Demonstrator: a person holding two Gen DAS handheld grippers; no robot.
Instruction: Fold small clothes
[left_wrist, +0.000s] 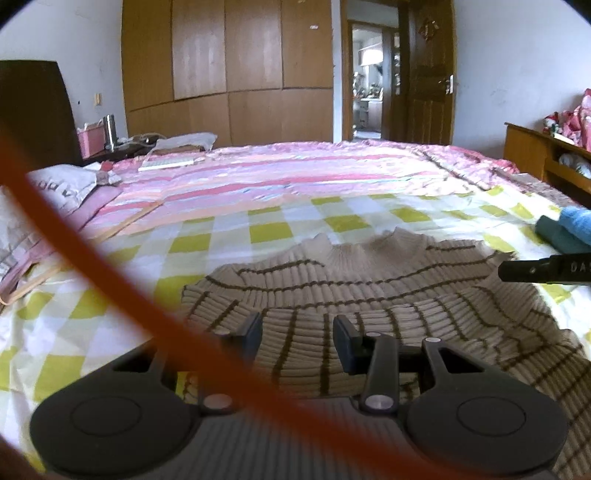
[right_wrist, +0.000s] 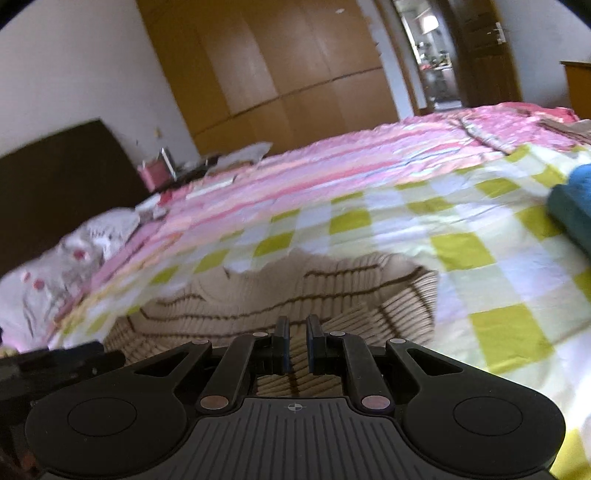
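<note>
A beige ribbed sweater with dark brown stripes (left_wrist: 369, 288) lies on the green-and-white checked sheet (left_wrist: 266, 232) of the bed. My left gripper (left_wrist: 297, 338) is open, its fingers low over the near part of the sweater. My right gripper (right_wrist: 296, 345) has its fingers close together with a narrow gap, low over the sweater (right_wrist: 280, 291); whether it pinches cloth I cannot tell. The right gripper's finger also shows at the right edge of the left wrist view (left_wrist: 543, 271). The sweater's near part looks folded over itself.
A folded blue-green towel (left_wrist: 569, 230) lies at the right on the sheet, also in the right wrist view (right_wrist: 572, 206). A pink striped quilt (left_wrist: 295, 173) covers the far bed. A pillow (left_wrist: 55, 188) and hanger lie at left. An orange cable (left_wrist: 122, 291) crosses the left view.
</note>
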